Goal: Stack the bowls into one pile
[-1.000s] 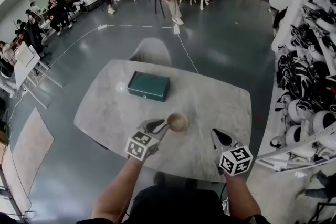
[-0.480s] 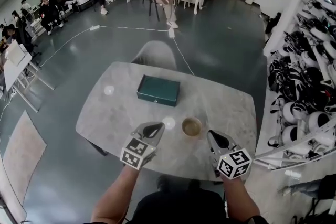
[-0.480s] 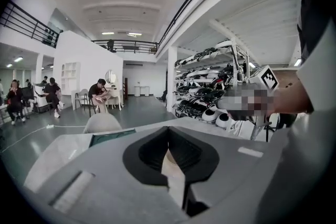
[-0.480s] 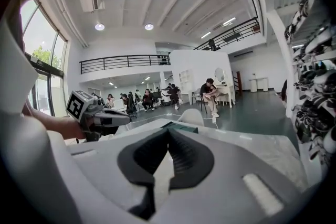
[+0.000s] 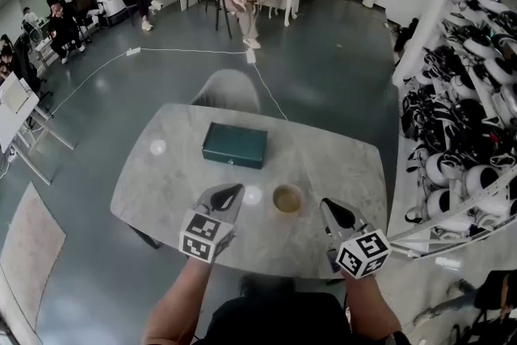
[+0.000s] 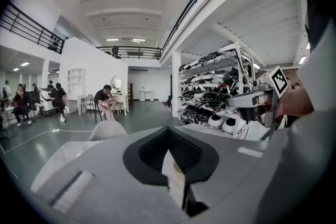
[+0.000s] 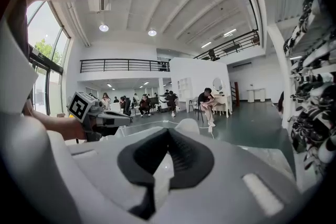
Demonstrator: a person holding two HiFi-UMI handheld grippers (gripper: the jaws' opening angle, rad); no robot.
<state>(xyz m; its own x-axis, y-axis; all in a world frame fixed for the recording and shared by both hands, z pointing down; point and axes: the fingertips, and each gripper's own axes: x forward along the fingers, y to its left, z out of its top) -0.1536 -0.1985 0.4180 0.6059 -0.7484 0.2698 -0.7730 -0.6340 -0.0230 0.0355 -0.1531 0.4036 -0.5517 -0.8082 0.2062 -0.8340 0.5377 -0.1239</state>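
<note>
A tan bowl (image 5: 287, 199) sits on the marble table (image 5: 161, 190), right of centre; from above I cannot tell how many bowls are nested in it. My left gripper (image 5: 236, 189) hovers just left of the bowl, clear of it and shut on nothing. My right gripper (image 5: 330, 208) is near the front right edge, also shut and empty. In the left gripper view the shut left gripper (image 6: 169, 132) fills the foreground, with the right gripper (image 6: 251, 106) held to its right. The right gripper view shows its own shut jaws and the left gripper (image 7: 124, 119) off to the left.
A dark green box (image 5: 234, 145) lies behind the bowl. A grey chair (image 5: 230, 85) stands at the table's far side. Shelves of helmets (image 5: 460, 133) line the right. A cable (image 5: 186, 52) runs over the floor, and several people sit at the back.
My left gripper has pulled back from the bowl's rim toward the near edge, and its jaws have shut empty. The right gripper has drawn back a little too. The bowl stays put.
</note>
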